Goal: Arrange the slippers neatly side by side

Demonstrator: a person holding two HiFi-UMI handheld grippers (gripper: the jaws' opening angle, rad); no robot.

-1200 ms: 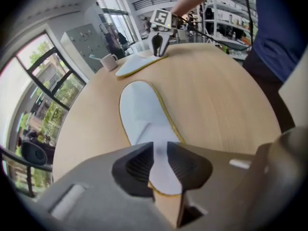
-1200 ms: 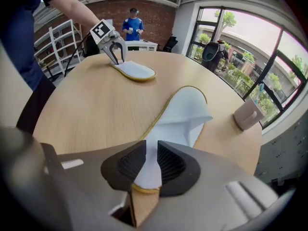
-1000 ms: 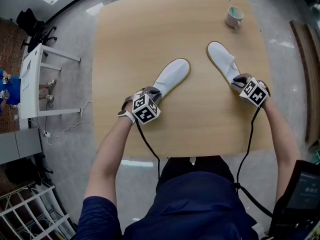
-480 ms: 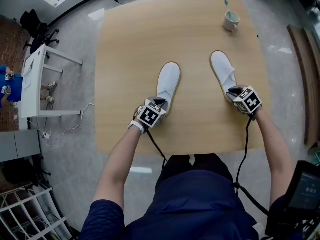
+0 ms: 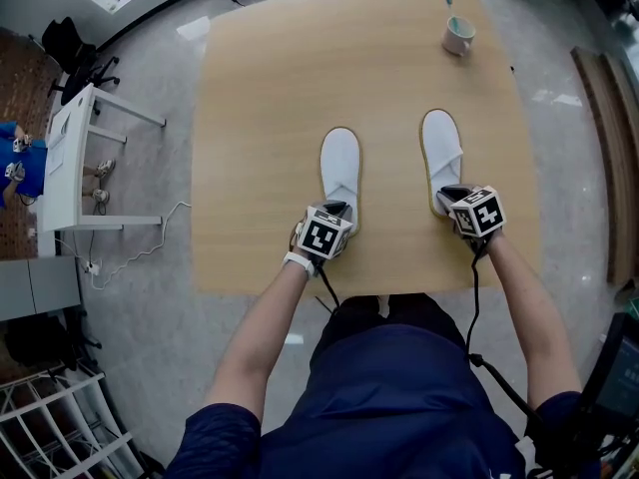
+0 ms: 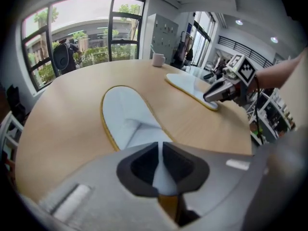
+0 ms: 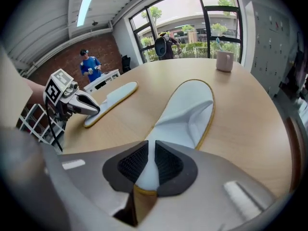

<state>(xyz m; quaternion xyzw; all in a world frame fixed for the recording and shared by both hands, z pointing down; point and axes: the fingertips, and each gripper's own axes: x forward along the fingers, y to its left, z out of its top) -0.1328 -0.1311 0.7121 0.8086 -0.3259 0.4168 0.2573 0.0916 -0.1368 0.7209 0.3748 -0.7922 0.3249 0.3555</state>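
Slippers lined up: on the wooden table, my left gripper clenches its fingers on the heel of the left slipper. The fingers of my right gripper are closing on the heel of the right slipper. Both slippers lie parallel with a gap between them.

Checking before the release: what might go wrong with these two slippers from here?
1. The left gripper and the right gripper, whose jaws are closing, each pinch only a soft slipper's heel; dragging sideways may fold it or pull it free.
2. The right slipper lies slightly farther up the table than the left slipper, with a gap between; released now, the pair may look uneven.
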